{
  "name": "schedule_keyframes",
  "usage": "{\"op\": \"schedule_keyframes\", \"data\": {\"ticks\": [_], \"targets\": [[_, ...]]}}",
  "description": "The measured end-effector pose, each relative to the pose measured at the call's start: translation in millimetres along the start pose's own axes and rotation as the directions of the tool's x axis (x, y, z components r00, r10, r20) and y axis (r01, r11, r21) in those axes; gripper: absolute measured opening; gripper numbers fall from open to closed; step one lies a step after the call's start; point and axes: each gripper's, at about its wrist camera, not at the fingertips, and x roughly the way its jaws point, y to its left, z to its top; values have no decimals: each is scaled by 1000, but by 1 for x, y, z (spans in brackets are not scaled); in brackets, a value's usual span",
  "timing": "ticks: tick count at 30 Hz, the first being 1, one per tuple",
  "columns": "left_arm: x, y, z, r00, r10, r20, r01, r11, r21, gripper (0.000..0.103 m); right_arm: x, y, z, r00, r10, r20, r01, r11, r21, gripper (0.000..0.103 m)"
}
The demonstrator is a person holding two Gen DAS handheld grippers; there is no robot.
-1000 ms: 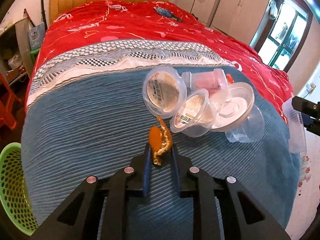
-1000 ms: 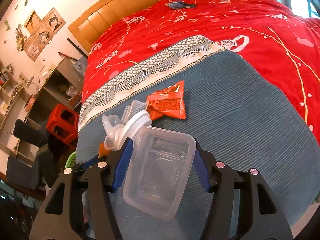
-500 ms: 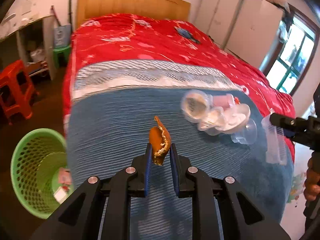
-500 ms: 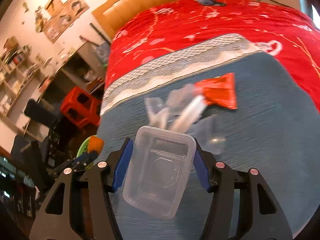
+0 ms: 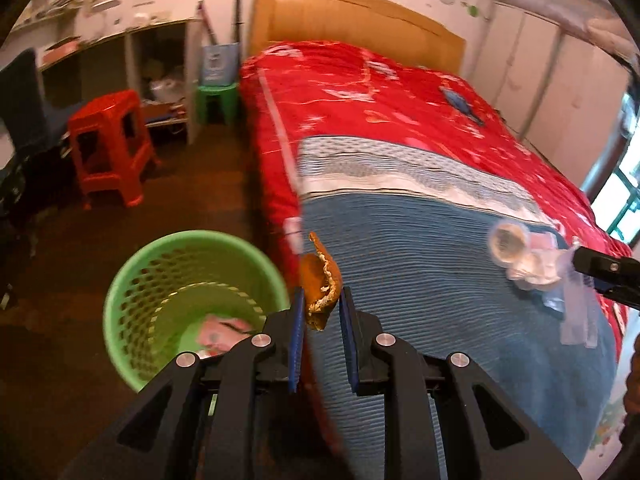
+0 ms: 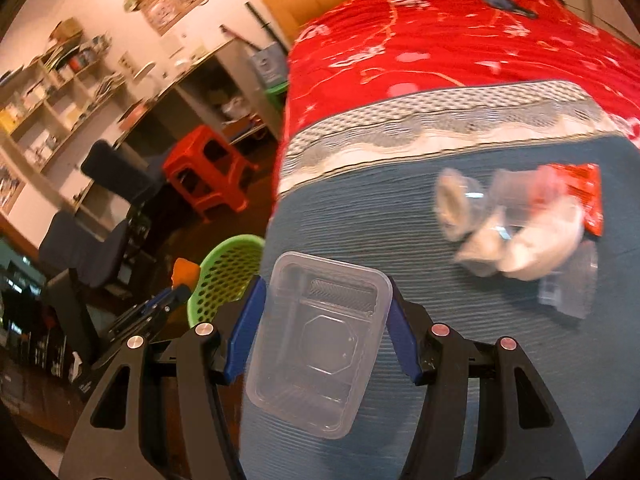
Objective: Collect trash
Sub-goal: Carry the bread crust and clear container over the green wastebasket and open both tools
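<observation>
My left gripper (image 5: 320, 304) is shut on a curled orange peel (image 5: 320, 280), held in the air at the left edge of the bed. The green mesh bin (image 5: 132, 280) stands on the floor just left of it, with pink wrappers inside. My right gripper (image 6: 324, 300) is shut on a clear rectangular plastic container (image 6: 316, 344) above the blue blanket (image 6: 400, 232). A heap of clear cups and lids (image 6: 512, 232) with a red wrapper (image 6: 584, 192) lies on the blanket to the right. The left gripper (image 6: 176, 292) and the bin (image 6: 228, 268) also show in the right wrist view.
A red plastic stool (image 5: 108, 144) and a small green stool (image 5: 216, 100) stand on the dark floor beside the bed. Shelves, a desk and dark chairs (image 6: 108, 240) line the left wall. The red quilt (image 5: 380, 92) covers the bed's far half.
Both grippers have swung left from over the blanket toward the bed's left edge, each keeping its load. The green bin has come into fuller view, and the trash heap has slid to the right.
</observation>
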Motion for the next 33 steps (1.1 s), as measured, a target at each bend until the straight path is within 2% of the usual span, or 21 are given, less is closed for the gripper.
{"op": "schedule_keyframes", "data": {"ticks": [6, 9, 11, 14, 21, 28, 33], "targets": [[11, 43, -4, 997, 67, -35, -69, 996, -57, 19, 23, 34, 2, 999, 29, -36, -30, 998, -46, 59], [19, 63, -4, 994, 97, -50, -100, 992, -82, 28, 35, 49, 2, 998, 42, -53, -45, 997, -62, 59], [23, 75, -5, 991, 119, -60, -125, 987, -97, 52, 44, 59, 2, 996, 52, -67, -57, 996, -71, 59], [23, 88, -10, 988, 143, -55, -149, 981, -122, 59, 53, 70, 2, 995, 63, -81, -70, 994, -83, 59], [10, 114, -27, 985, 159, -61, -168, 963, -208, 63, 85, 103, 2, 988, 88, -125, -103, 987, -122, 59], [-12, 129, -52, 979, 197, -53, -204, 948, -245, 71, 121, 138, 2, 980, 111, -165, -134, 982, -133, 59], [-24, 137, -66, 974, 223, -45, -227, 939, -258, 78, 150, 160, -3, 966, 148, -214, -173, 979, -104, 59]]}}
